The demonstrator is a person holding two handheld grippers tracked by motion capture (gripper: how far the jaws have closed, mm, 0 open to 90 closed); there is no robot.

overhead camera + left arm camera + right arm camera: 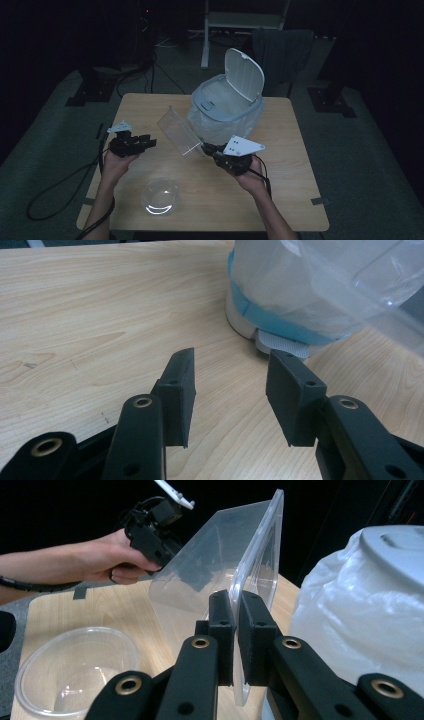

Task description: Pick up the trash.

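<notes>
Bench point(280, 200) carries lidded bin point(227, 107) w/ bag liner, lid up. My right gripper point(236, 630) pinches rim of clear plastic tray point(220, 575), held tilted above bench just beside bin. My left gripper point(230, 390): jaws spread, nothing between. Clear bowl point(160, 196) sits near bench front edge.

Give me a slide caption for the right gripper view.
Right gripper clamps the rim of a clear plastic container, beside a bag-lined bin and a clear bowl.
</notes>
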